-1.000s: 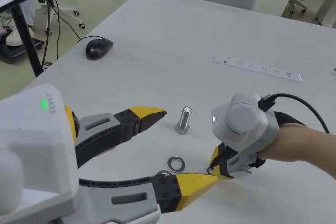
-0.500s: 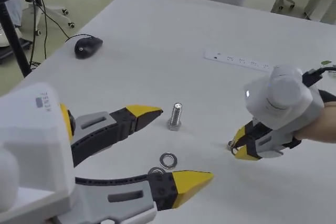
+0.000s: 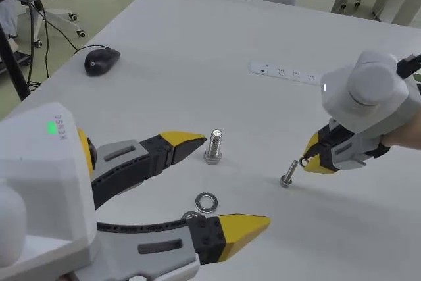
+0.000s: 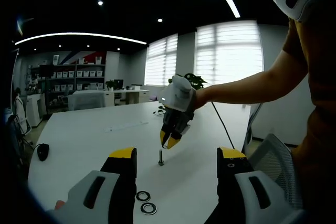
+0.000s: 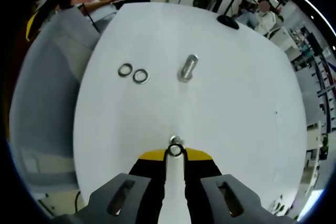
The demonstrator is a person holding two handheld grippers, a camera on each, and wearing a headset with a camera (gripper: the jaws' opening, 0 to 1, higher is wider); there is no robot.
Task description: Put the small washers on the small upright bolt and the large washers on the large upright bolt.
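The right gripper [image 3: 308, 160], pinching a small washer [image 5: 175, 150], has lifted above the small bolt [image 3: 287, 174]; the left gripper [image 3: 230, 181] gapes wide.

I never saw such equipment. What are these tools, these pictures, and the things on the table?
These are hand tools, not a robot: a person holds two grippers, each with two jaws. One picture comes from a headset camera; the two round ones come from cameras on the grippers. The left gripper is open. The right gripper pinches a small washer just over the small bolt. The white table also carries a large bolt, two large washers, a mouse and a power strip.
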